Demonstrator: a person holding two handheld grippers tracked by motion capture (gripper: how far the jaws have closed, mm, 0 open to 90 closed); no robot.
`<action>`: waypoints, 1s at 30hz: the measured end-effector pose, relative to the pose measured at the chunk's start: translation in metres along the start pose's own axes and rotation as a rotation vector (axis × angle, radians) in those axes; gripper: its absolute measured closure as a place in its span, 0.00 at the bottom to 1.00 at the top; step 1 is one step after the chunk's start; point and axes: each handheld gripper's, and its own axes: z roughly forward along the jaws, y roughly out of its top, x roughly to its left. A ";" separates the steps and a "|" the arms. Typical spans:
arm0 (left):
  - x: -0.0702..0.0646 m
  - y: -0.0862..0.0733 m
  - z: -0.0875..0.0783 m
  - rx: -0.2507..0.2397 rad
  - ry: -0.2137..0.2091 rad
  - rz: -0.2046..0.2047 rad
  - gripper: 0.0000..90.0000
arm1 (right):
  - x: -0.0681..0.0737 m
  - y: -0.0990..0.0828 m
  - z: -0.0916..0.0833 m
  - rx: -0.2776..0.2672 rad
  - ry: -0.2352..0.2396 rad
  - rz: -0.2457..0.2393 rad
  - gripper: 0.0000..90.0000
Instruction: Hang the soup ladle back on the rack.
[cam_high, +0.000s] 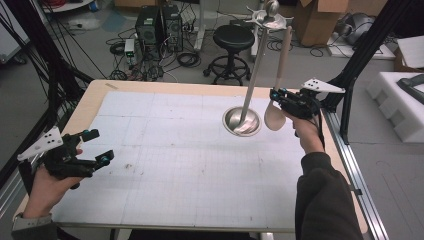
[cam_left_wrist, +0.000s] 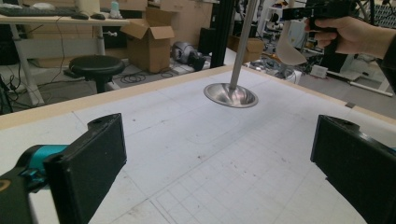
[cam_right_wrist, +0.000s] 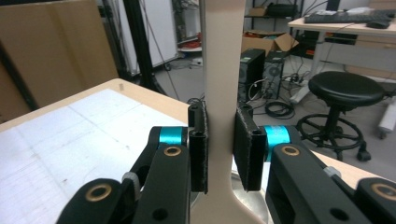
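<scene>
A beige spoon (cam_high: 280, 85) is pinched by its handle in the right tool (cam_high: 280, 100), upright, bowl down, beside a steel stand (cam_high: 242, 121) on the table (cam_high: 165, 165). The left tool (cam_high: 97, 146) is held spread and empty above the table's near left corner.

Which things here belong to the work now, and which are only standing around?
In the work: spoon, shut in the right gripper; metal stand on the table.
Around only: stool, computer towers, cardboard boxes, left gripper, open and apart.
</scene>
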 end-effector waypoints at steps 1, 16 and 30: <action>0.000 0.000 0.000 0.000 -0.001 0.000 0.04 | 0.000 0.000 0.002 -0.004 -0.005 0.000 0.86; -0.001 0.001 -0.003 -0.008 0.004 0.002 0.04 | 0.002 -0.001 0.005 -0.018 -0.057 -0.038 0.70; -0.003 0.002 -0.002 -0.014 -0.002 0.005 0.04 | 0.017 -0.005 -0.006 0.007 0.003 -0.042 0.17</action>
